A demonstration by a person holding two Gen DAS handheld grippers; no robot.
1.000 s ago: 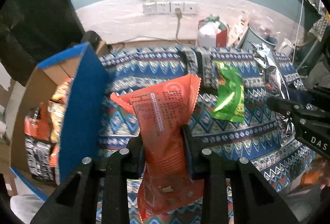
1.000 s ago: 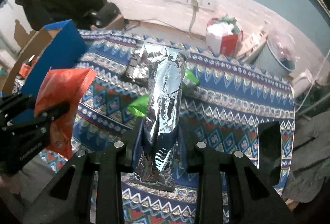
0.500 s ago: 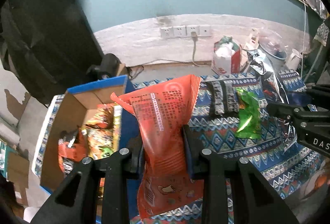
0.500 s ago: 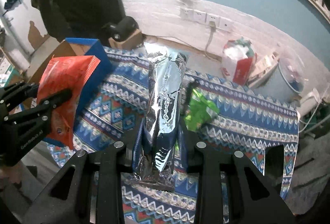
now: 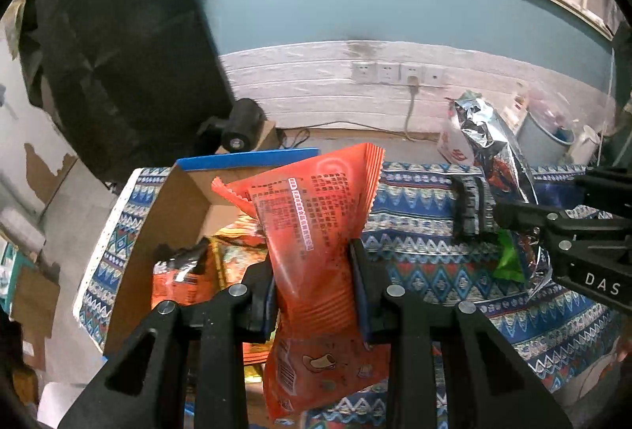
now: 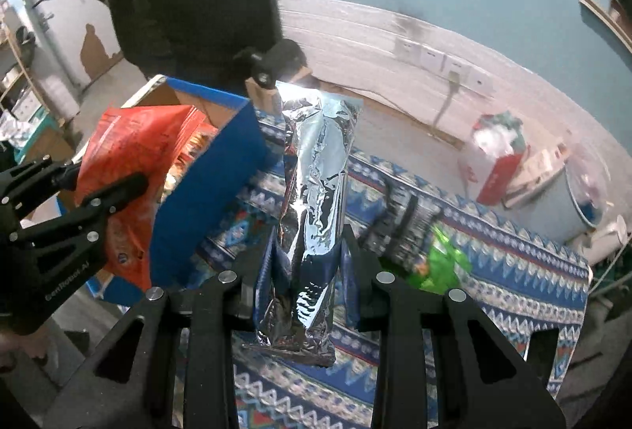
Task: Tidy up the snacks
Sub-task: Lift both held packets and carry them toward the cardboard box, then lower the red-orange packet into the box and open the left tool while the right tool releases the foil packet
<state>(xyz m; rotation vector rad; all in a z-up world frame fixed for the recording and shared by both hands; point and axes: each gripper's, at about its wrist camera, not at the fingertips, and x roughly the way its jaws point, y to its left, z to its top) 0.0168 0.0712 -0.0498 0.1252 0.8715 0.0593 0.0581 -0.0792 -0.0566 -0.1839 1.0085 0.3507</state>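
Note:
My left gripper (image 5: 316,271) is shut on an orange snack bag (image 5: 316,223) and holds it upright over the near edge of an open cardboard box (image 5: 173,215) with blue outer walls. Several orange and yellow snack packs lie inside that box. My right gripper (image 6: 306,259) is shut on a long silver foil snack bag (image 6: 316,176), to the right of the box (image 6: 205,192). The right wrist view also shows the orange bag (image 6: 130,152) pinched in the left gripper (image 6: 122,192). A green snack bag (image 6: 442,263) and a dark striped pack (image 6: 403,219) lie on the patterned cloth.
A blue patterned cloth (image 5: 434,223) covers the table. Behind it stand a red-and-white bag (image 6: 497,156), a grey bucket (image 5: 549,136), wall sockets (image 5: 395,73) with a cable, and a black device (image 5: 237,121) on a small box. A dark coat (image 5: 118,34) hangs at left.
Both grippers have swung left and risen with their bags. The box has come from the left edge to beneath the orange bag; its inside now shows. The green bag has slid right.

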